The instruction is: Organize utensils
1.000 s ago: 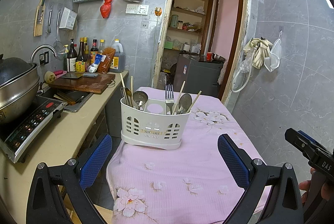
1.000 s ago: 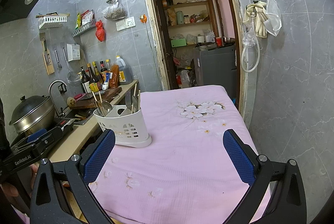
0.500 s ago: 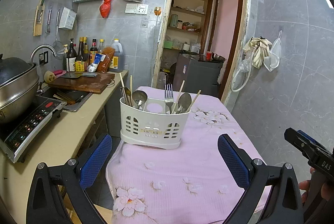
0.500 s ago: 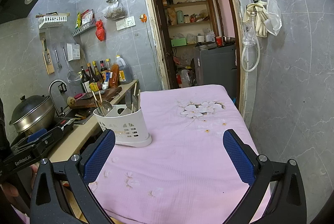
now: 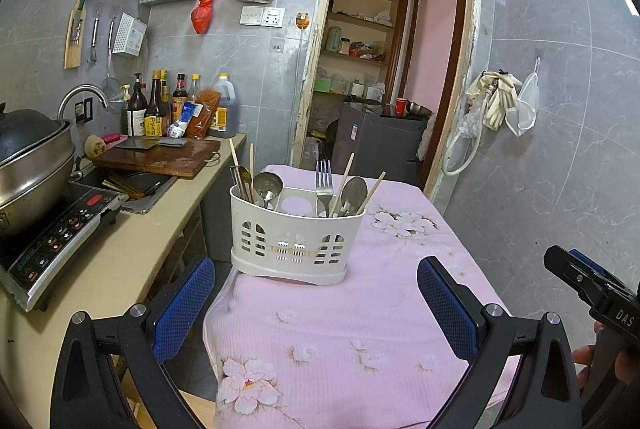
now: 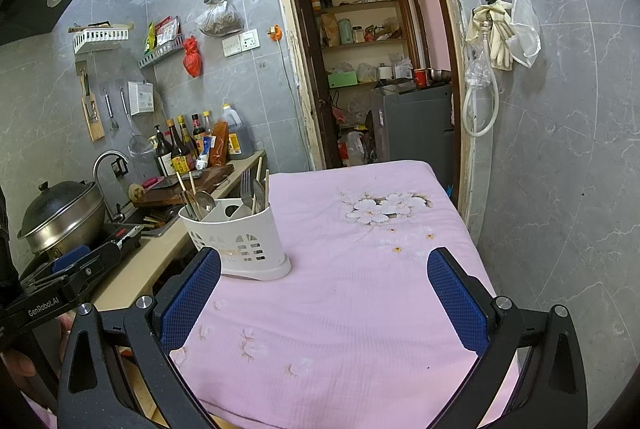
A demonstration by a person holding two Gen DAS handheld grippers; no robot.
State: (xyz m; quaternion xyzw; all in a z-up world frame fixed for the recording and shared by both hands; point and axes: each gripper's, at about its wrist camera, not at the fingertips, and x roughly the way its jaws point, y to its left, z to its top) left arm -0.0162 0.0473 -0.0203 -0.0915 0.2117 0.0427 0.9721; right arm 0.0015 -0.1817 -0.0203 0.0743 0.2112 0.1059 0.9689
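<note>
Left wrist view puts the white utensil caddy (image 5: 295, 233) straight ahead of you, standing upright on the pink floral cloth near the bench's (image 5: 360, 313) left edge, toward the far half. Its left compartment holds chopsticks and a spoon (image 5: 267, 186); its right one holds a fork (image 5: 324, 179), another spoon (image 5: 354, 192) and more chopsticks; the middle one shows only its holed insert. What lies lower inside is hidden by the caddy wall.

Your left gripper (image 5: 316, 303) has its blue-padded fingers (image 5: 182, 309) spread wide, holding nothing and touching nothing, well short of the caddy. Your right gripper (image 6: 324, 303) is likewise spread wide and empty, its fingers (image 6: 456, 303) hanging over bare cloth with the caddy (image 6: 236, 237) off to its left, just beyond the left pad.

Each gripper appears only in part at the edge of the other's view, so its body is cut off there. Beside the bench's left edge runs a beige counter (image 5: 100, 269) with an induction cooker (image 5: 56, 237) and a lidded pot (image 5: 32, 157), itself cut off by the frame.
</note>
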